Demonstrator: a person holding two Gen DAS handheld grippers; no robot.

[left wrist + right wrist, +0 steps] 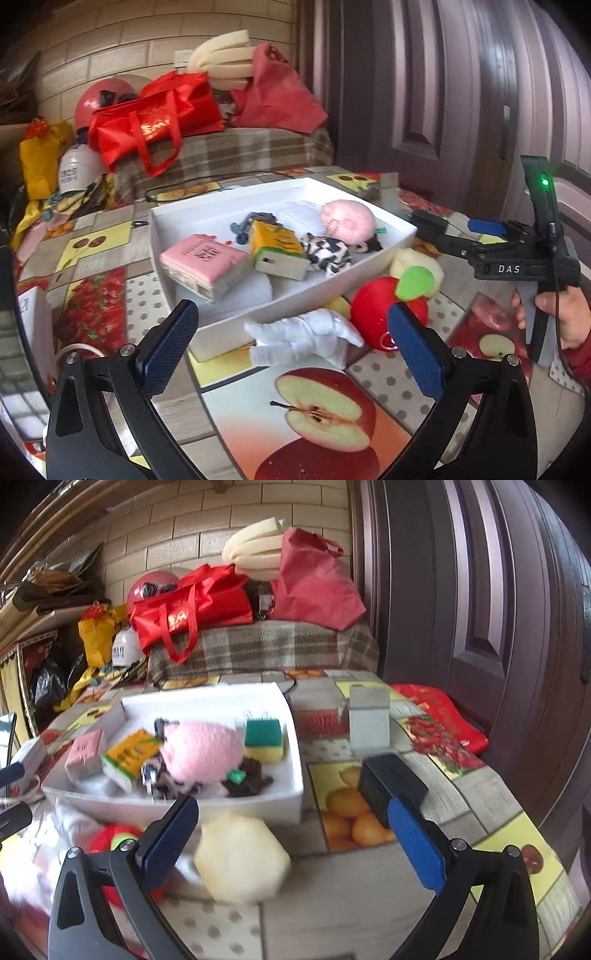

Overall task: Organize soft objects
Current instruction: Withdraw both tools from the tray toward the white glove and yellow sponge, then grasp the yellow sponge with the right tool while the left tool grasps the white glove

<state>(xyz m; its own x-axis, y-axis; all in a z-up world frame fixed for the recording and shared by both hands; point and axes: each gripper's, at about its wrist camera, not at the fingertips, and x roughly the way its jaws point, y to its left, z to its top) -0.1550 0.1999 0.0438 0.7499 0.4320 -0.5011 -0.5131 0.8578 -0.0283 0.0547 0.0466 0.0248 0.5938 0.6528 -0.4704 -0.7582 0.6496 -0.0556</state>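
Observation:
An open white box [392, 221] on the fruit-print table holds a pink block [203, 258], a yellow carton [277, 247], a black-and-white cloth [328, 254] and a pink round plush [347, 218]. A green-topped sponge [264, 738] also lies in it. In front of the box lie a white glove [303, 339], a red plush apple [376, 317] and a pale yellow sponge [242, 856]. My left gripper [291, 310] is open just before the glove. My right gripper [290, 805] is open above the pale sponge, and the left wrist view shows this right gripper [474, 236] from the side.
A black block [391, 786] rests by my right finger. A small white carton [369, 720] stands behind it, with a red bag [443, 716] at the table's right edge. Beyond the table, a plaid-covered bench [240, 151] carries red bags. A dark door [480, 609] is on the right.

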